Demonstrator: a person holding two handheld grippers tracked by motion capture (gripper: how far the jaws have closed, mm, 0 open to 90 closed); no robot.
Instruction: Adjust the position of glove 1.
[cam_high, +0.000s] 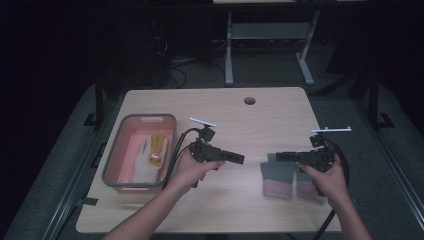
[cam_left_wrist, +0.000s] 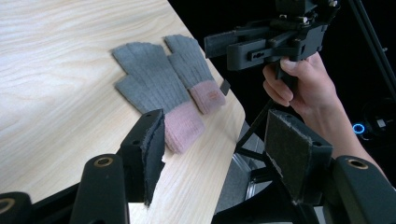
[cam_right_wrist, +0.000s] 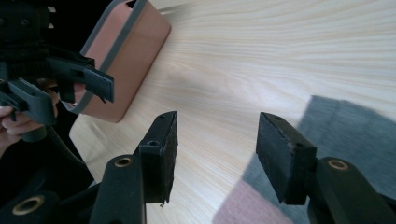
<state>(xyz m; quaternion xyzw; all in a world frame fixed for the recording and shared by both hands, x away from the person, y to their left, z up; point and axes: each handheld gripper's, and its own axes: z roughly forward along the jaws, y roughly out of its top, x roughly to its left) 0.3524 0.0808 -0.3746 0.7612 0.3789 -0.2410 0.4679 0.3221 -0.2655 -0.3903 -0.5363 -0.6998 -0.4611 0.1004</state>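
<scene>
Both claws, left (cam_high: 239, 158) and right (cam_high: 281, 156), hang parted and empty above the bench (cam_high: 235, 120), so a shallow pinch could lift just one glove (cam_high: 276, 176) of the pair.

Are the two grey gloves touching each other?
Touching. In the left gripper view the bigger-looking grey glove lies right against the other glove, their edges meeting with no table showing between them along the middle.
</scene>
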